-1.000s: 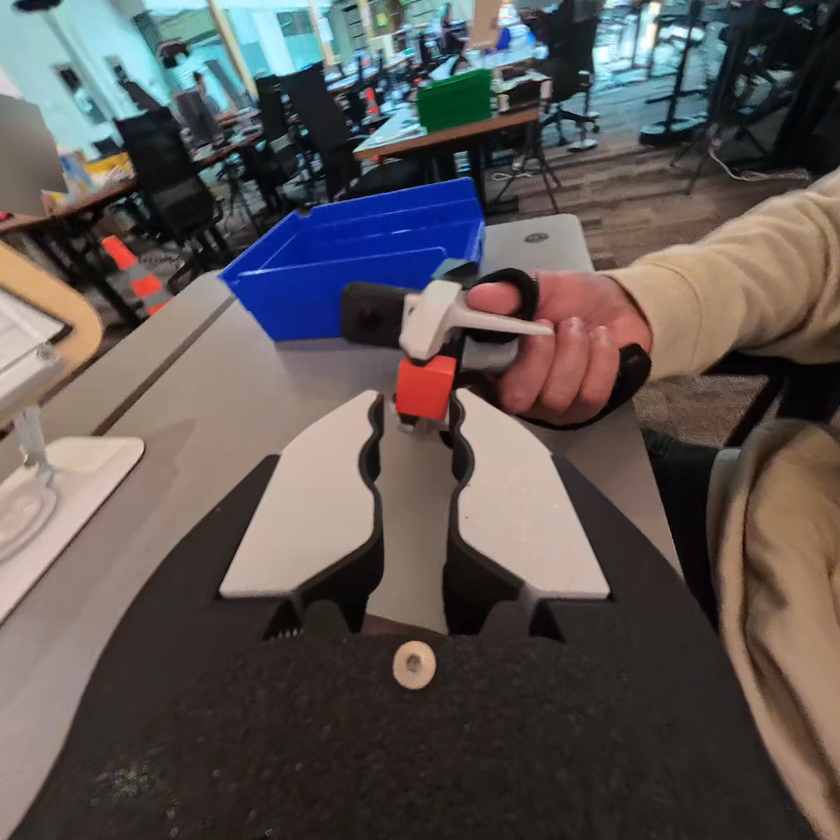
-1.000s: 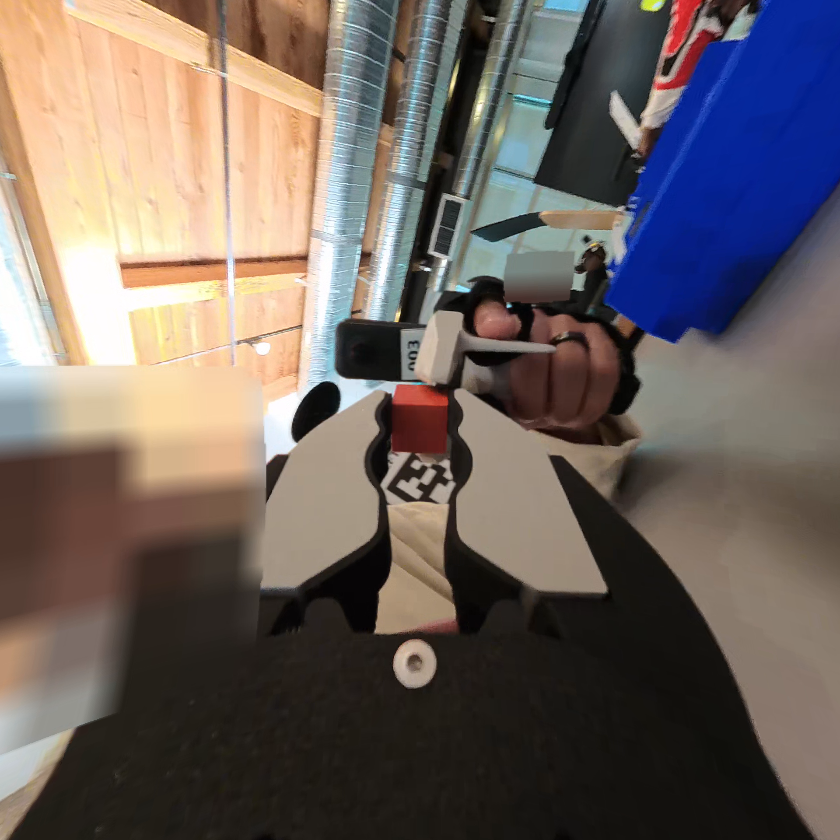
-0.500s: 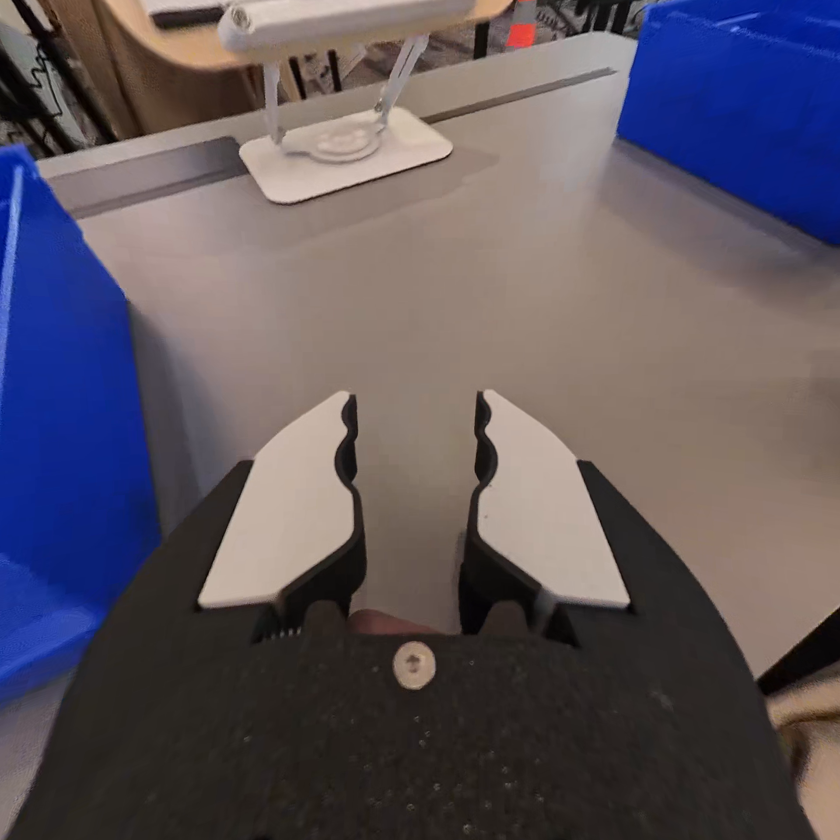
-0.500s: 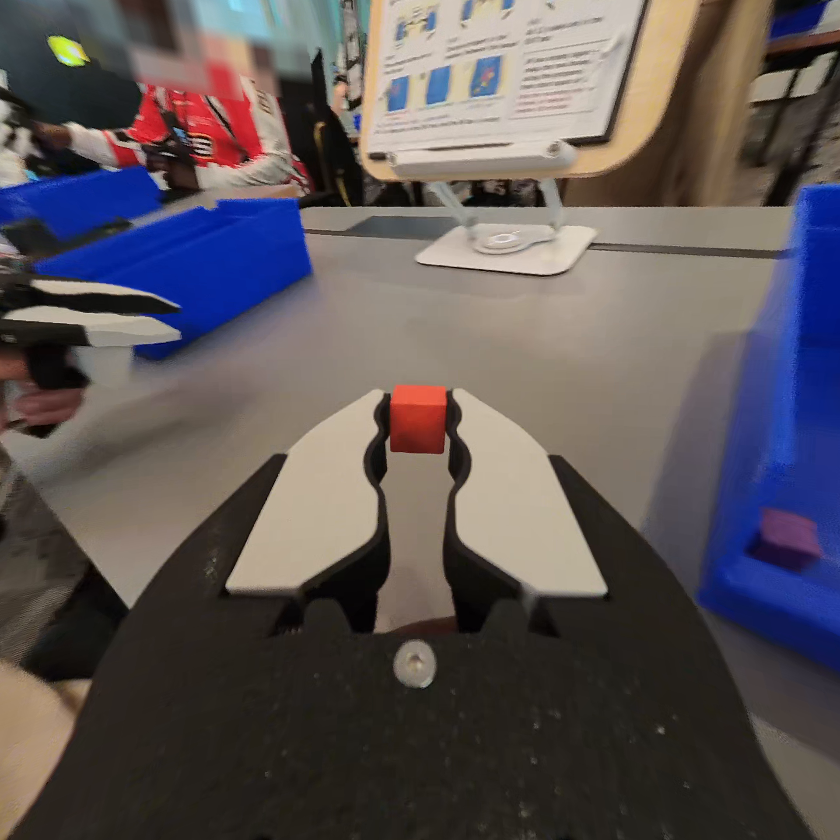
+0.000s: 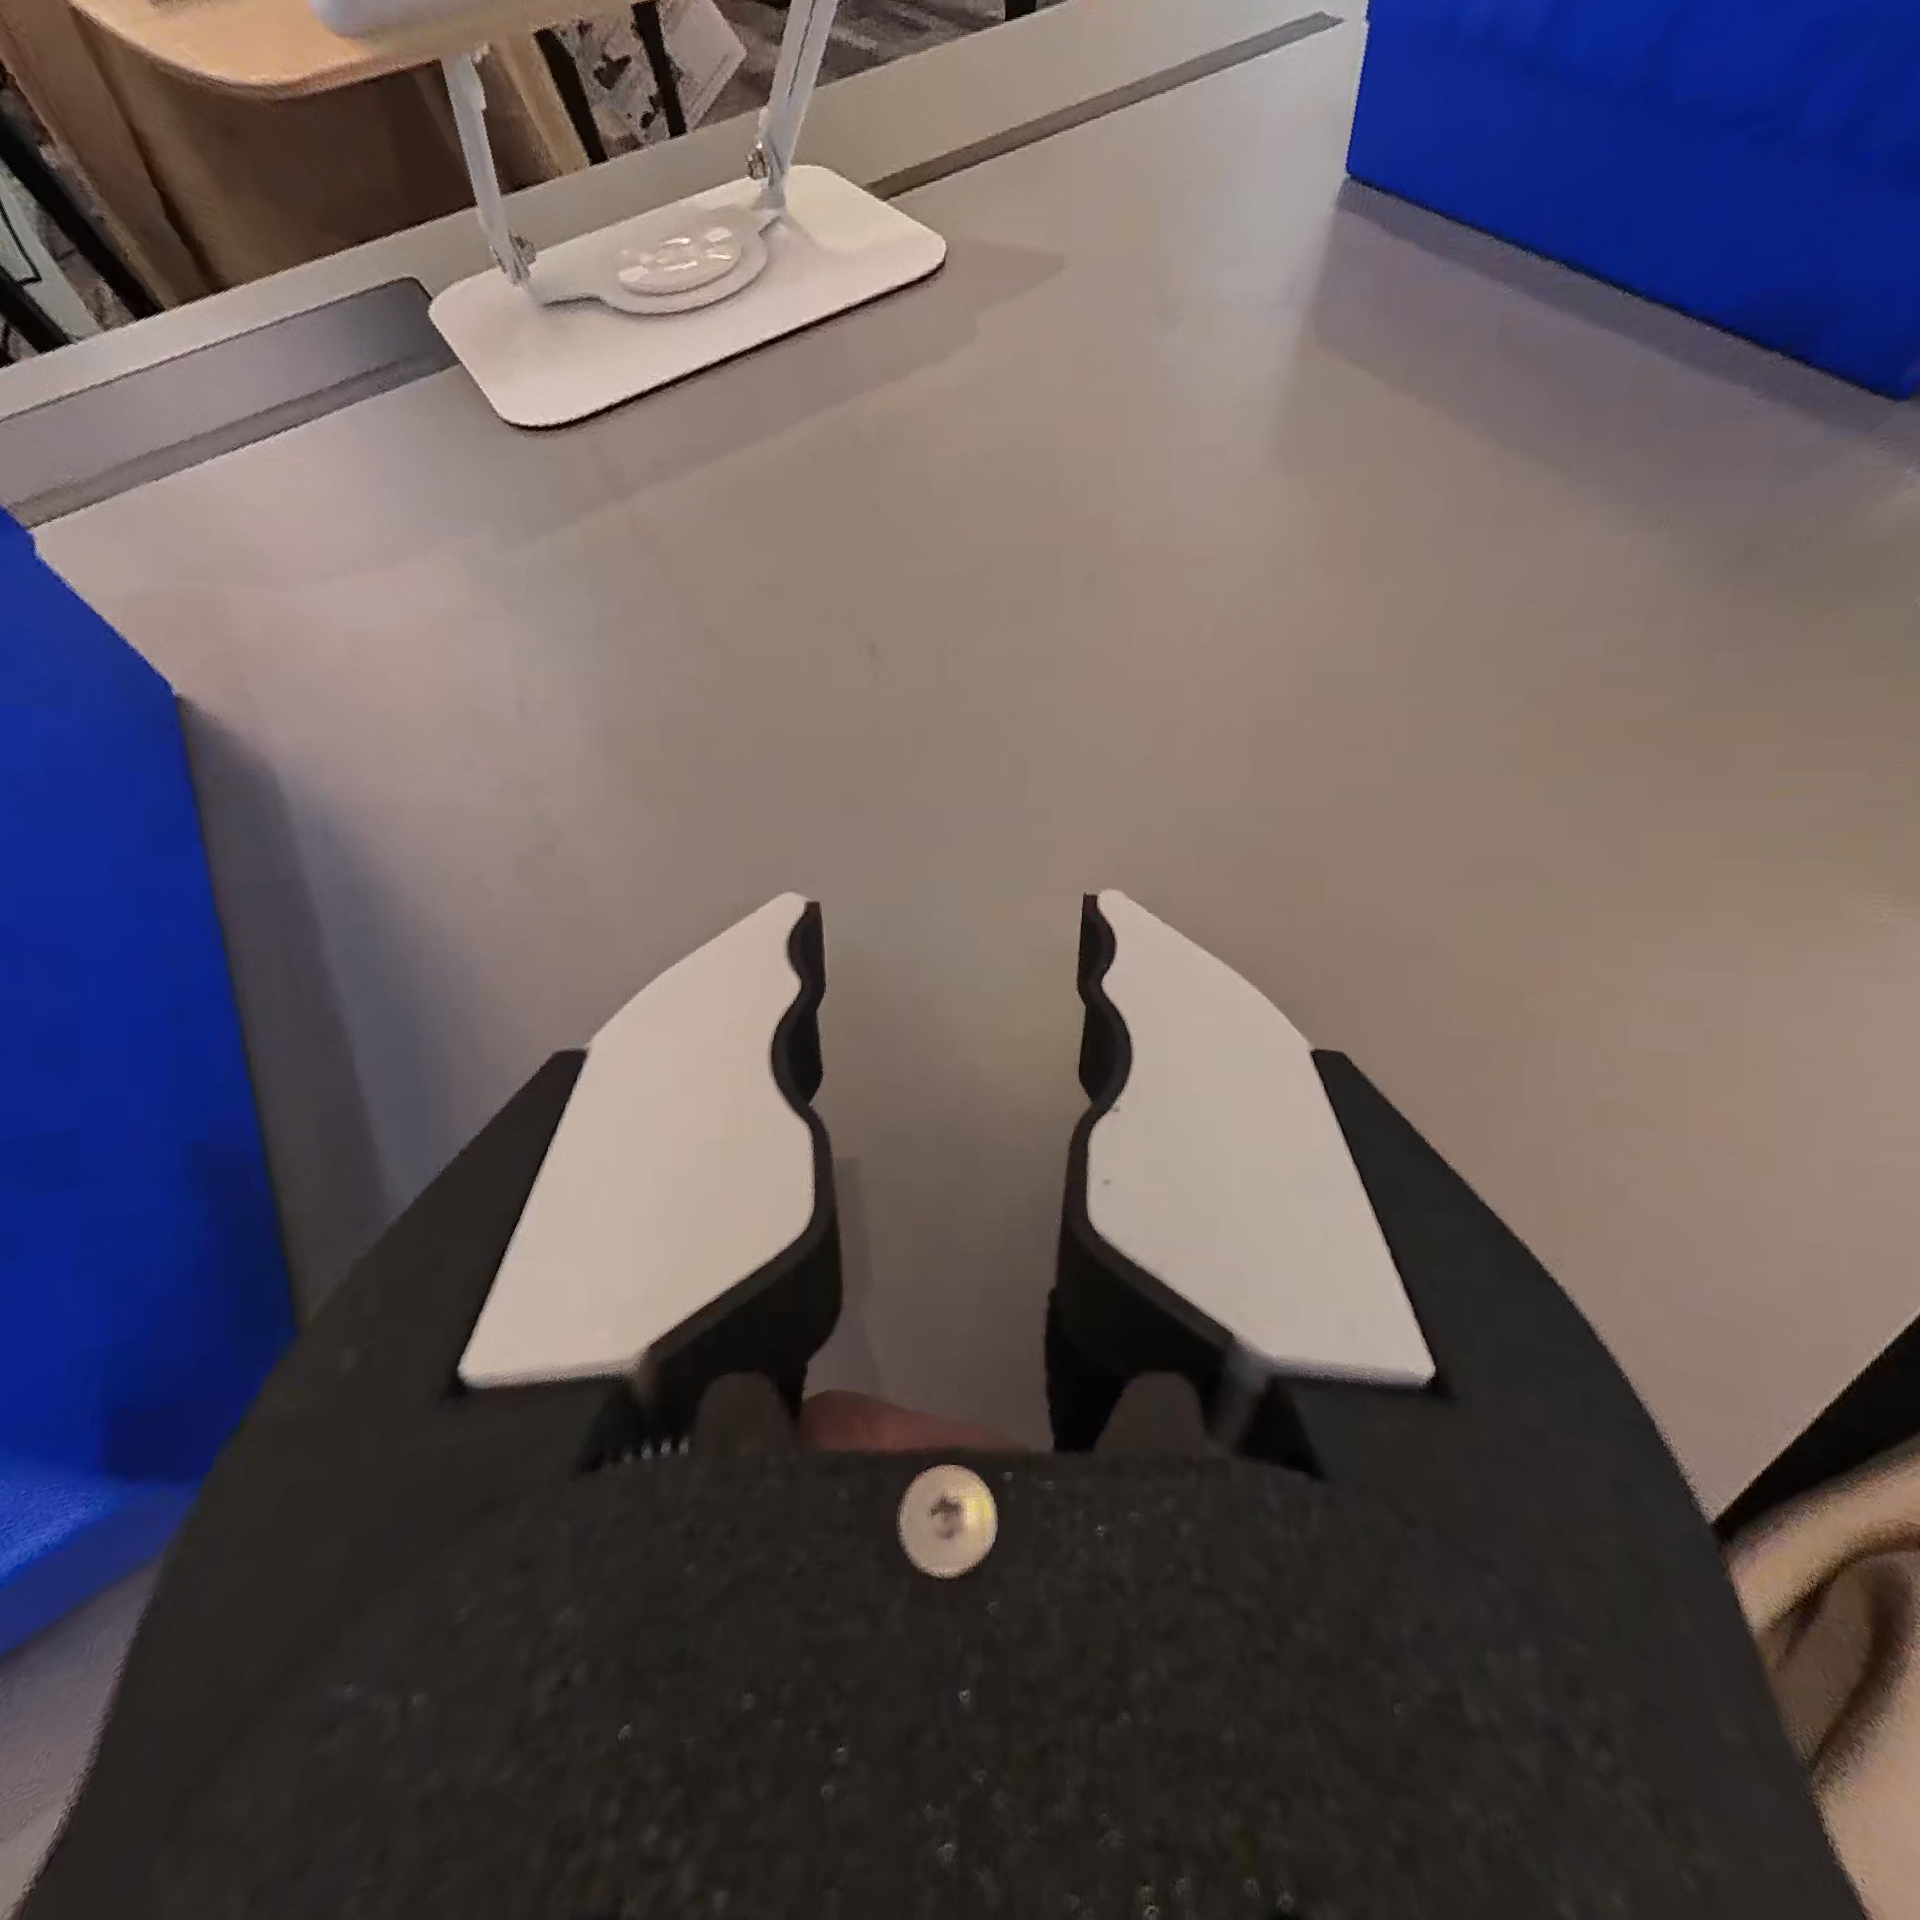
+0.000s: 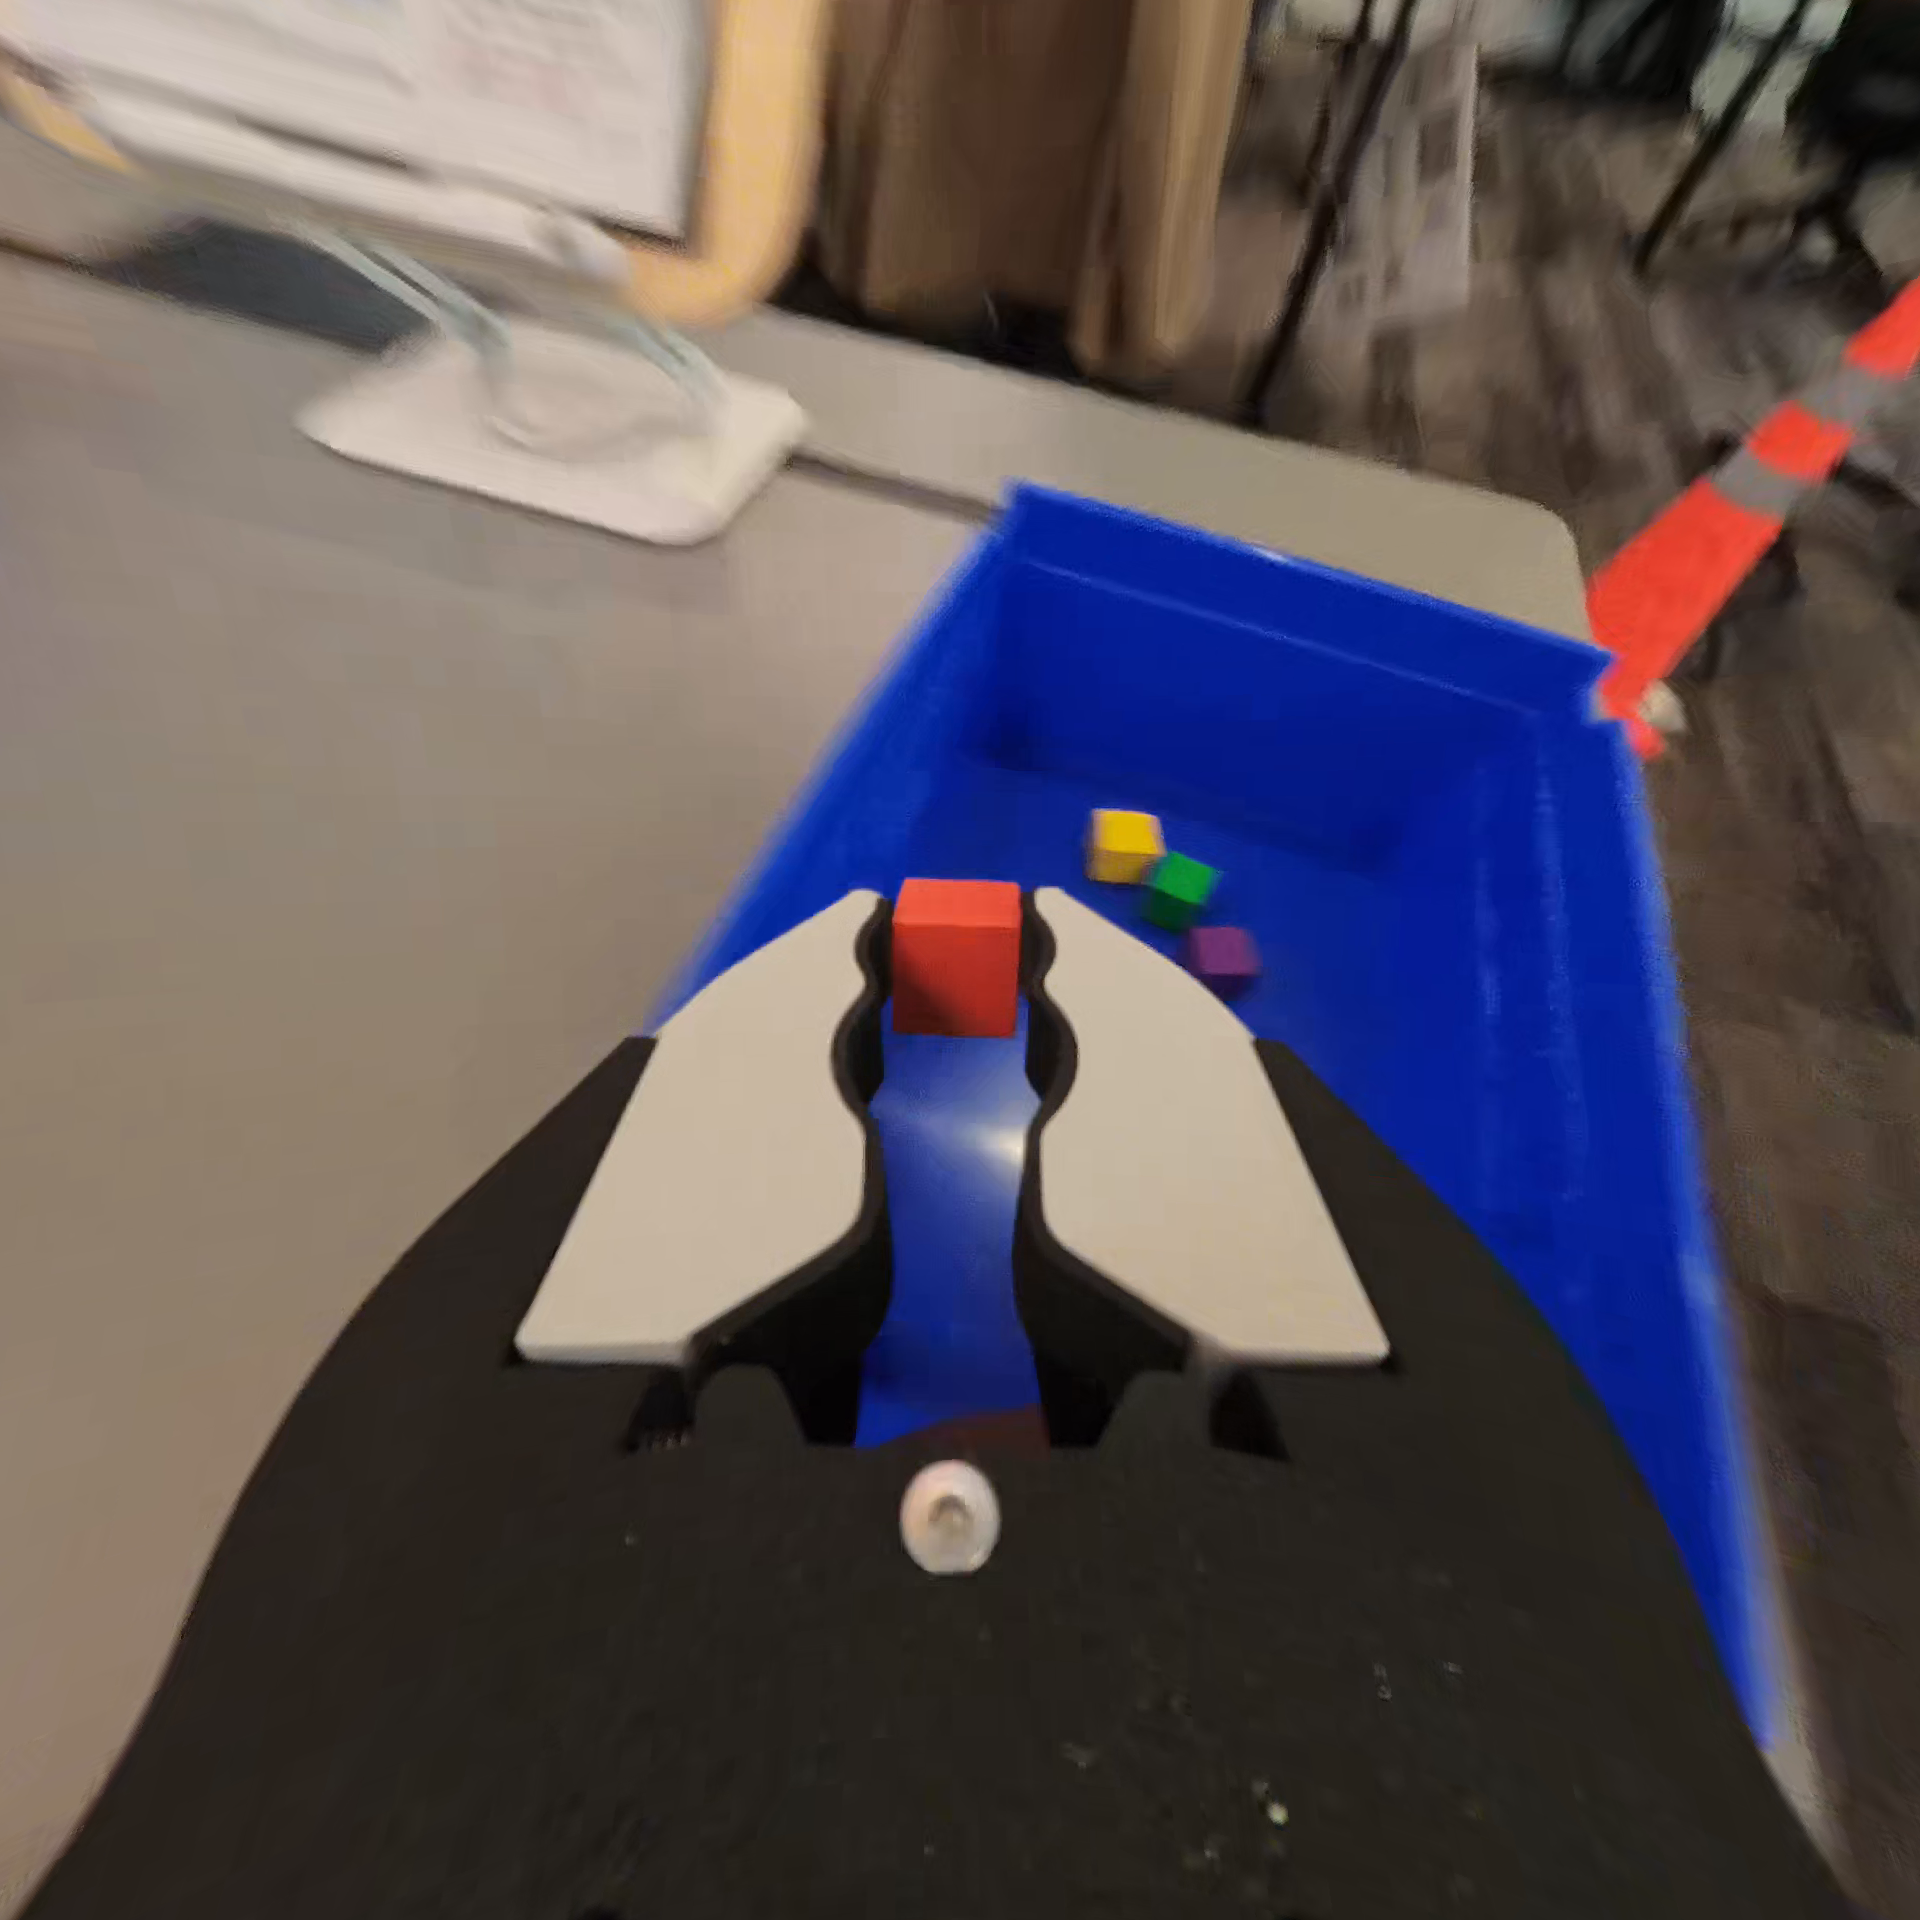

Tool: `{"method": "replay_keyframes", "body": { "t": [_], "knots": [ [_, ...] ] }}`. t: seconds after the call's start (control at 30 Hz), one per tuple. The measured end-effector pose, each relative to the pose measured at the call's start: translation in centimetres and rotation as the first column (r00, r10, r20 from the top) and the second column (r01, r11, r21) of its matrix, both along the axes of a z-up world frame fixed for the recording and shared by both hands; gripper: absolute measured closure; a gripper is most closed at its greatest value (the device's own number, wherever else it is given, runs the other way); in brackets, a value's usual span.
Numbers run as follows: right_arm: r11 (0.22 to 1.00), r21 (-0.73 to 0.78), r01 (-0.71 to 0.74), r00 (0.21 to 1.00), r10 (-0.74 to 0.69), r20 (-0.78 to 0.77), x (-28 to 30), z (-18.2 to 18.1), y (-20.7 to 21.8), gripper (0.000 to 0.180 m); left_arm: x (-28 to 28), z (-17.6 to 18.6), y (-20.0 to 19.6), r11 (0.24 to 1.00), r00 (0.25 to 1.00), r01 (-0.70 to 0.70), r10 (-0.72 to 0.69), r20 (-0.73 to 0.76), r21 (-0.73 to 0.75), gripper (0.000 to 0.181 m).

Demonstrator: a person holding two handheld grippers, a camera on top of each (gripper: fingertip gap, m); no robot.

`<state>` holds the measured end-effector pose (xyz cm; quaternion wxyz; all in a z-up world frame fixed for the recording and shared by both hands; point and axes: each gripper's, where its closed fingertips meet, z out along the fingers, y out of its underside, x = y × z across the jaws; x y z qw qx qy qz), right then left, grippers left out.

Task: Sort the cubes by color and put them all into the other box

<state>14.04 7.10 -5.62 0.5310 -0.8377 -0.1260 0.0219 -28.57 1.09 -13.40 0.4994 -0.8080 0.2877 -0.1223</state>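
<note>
A red cube is pinched in the right claw above the blue box; release beside the cubes ahead is called for. The left claw is spread, empty.

We take the grey table as landmark. At its far edge we see a white stand base; beyond it, a tan wooden panel; right, an orange cone on dark wood-pattern floor.

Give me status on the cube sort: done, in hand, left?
Done: yellow cube, green cube and purple cube lie in the blue box. In hand: right gripper is shut on the red cube over that box. Left gripper is open, empty. Left: release red; other cubes not visible.
</note>
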Motion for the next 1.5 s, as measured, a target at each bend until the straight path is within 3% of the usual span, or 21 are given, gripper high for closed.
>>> {"method": "replay_keyframes", "body": {
  "t": [0.1, 0.2, 0.37, 0.47, 0.53, 0.67, 0.73, 0.8, 0.87, 1.03, 1.2, 1.37, 1.43, 1.5],
  "knots": [
    [0.966, -0.235, 0.104, 0.990, -0.079, 0.115, 5.9, -3.8, 7.3, 0.157, 0.6, 0.0, -0.4, 0.999, 0.999, 0.032, -0.032, -0.002, -0.003, 0.135],
    [0.876, -0.448, 0.178, 0.977, -0.102, 0.187, 9.1, -8.3, 12.3, 0.157, 0.7, 0.2, -0.6, 0.999, 0.999, 0.041, -0.041, -0.026, 0.019, 0.135],
    [0.684, -0.663, 0.303, 0.950, -0.158, 0.270, 11.4, -13.3, 14.4, 0.156, 0.6, 0.3, -0.7, 0.997, 0.995, 0.051, -0.046, -0.084, 0.062, 0.135],
    [0.697, -0.646, 0.312, 0.949, -0.188, 0.255, 11.5, -12.3, 14.7, 0.148, 0.2, 0.0, -0.7, 0.997, 0.993, 0.043, -0.034, -0.112, 0.071, 0.135],
    [0.756, -0.592, 0.281, 0.957, -0.169, 0.237, 10.4, -9.5, 13.9, 0.145, 0.1, -0.2, -0.8, 0.998, 0.994, 0.039, -0.033, -0.103, 0.055, 0.135],
    [0.976, -0.183, 0.117, 0.989, -0.097, 0.112, 3.2, 0.8, 8.0, 0.145, 0.1, -0.3, -1.0, 0.999, 0.999, 0.035, -0.035, -0.029, -0.010, 0.135],
    [0.997, 0.025, -0.070, 0.997, 0.071, -0.026, -4.0, 3.3, 2.4, 0.147, 0.2, -0.4, -1.1, 0.998, 0.999, 0.039, -0.039, 0.000, -0.040, 0.135],
    [0.951, 0.143, -0.273, 0.931, 0.299, -0.212, -12.1, 2.5, -3.9, 0.148, 0.4, -0.6, -1.1, 0.997, 0.999, 0.046, -0.045, 0.012, -0.056, 0.136],
    [0.925, 0.201, -0.323, 0.862, 0.375, -0.340, -17.1, -0.3, -8.3, 0.149, 0.7, -0.7, -1.1, 0.997, 0.999, 0.047, -0.046, 0.017, -0.068, 0.136],
    [0.907, 0.232, -0.352, 0.914, 0.386, -0.123, -20.1, -4.6, -11.3, 0.149, 1.7, -0.3, -1.4, 0.992, 0.995, 0.090, -0.085, 0.059, -0.084, 0.136],
    [0.902, 0.185, -0.390, 0.893, 0.419, -0.161, -21.1, -5.3, -11.5, 0.149, 0.3, 1.8, -1.3, 0.994, 0.993, 0.070, -0.060, 0.104, -0.088, 0.133],
    [0.898, 0.166, -0.407, 0.874, 0.436, -0.214, -21.4, -5.4, -11.4, 0.150, -10.0, 10.0, 3.9, 0.981, 0.978, -0.185, 0.178, 0.110, 0.051, 0.138],
    [0.893, 0.158, -0.422, 0.865, 0.449, -0.224, -21.5, -5.5, -11.3, 0.150, -14.7, 10.8, 8.0, 0.951, 0.949, -0.309, 0.306, 0.075, 0.030, 0.136],
    [0.889, 0.156, -0.431, 0.859, 0.457, -0.230, -21.5, -5.5, -11.2, 0.150, -18.9, 9.0, 12.7, 0.893, 0.894, -0.445, 0.447, 0.031, -0.063, 0.124]
  ]
}}
